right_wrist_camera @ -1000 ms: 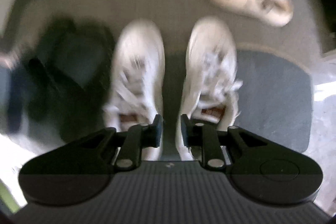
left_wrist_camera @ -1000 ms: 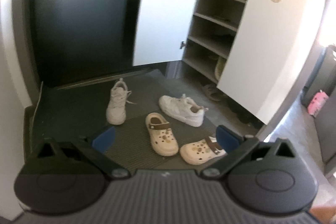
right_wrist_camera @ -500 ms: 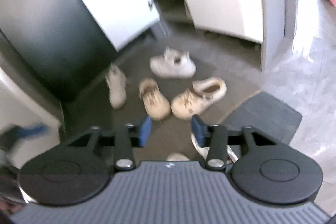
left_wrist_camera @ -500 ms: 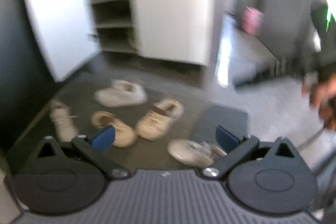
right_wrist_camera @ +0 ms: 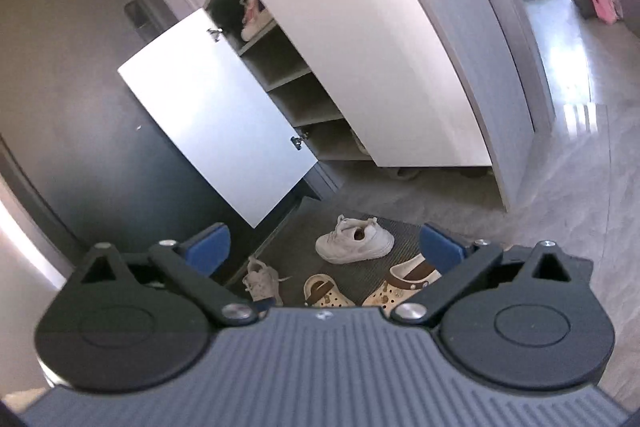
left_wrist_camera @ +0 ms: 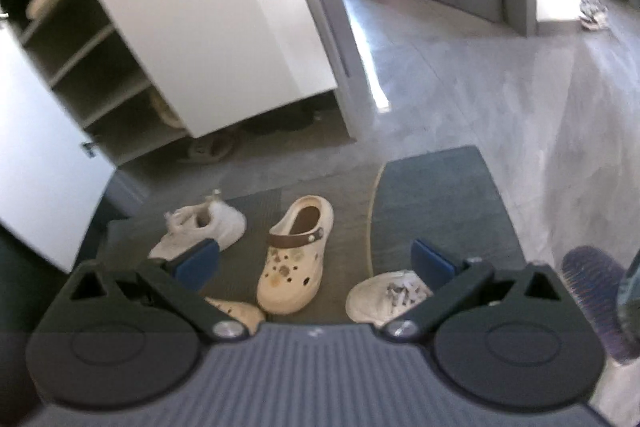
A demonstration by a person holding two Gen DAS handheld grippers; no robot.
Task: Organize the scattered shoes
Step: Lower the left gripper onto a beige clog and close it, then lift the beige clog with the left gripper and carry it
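Left gripper is open and empty, low over the doormat. Below it on the floor lies a cream clog with a brown strap. A white sneaker lies to its left, and a second clog peeks out by the left finger. Another white sneaker rests by the right finger. Right gripper hangs higher; its jaws are opening wide with nothing between them. Far below it lie a white sneaker, a smaller white sneaker and both clogs.
The shoe cabinet stands open with its white doors swung out, and a pink-white shoe sits on an upper shelf. A dark mat lies to the right. A person's foot is at the right edge. Slippers lie under the cabinet.
The right gripper rose from just above a pair of white sneakers to face the cabinet, and its jaws went from nearly shut to wide. The left gripper swung right and sank toward the shoes.
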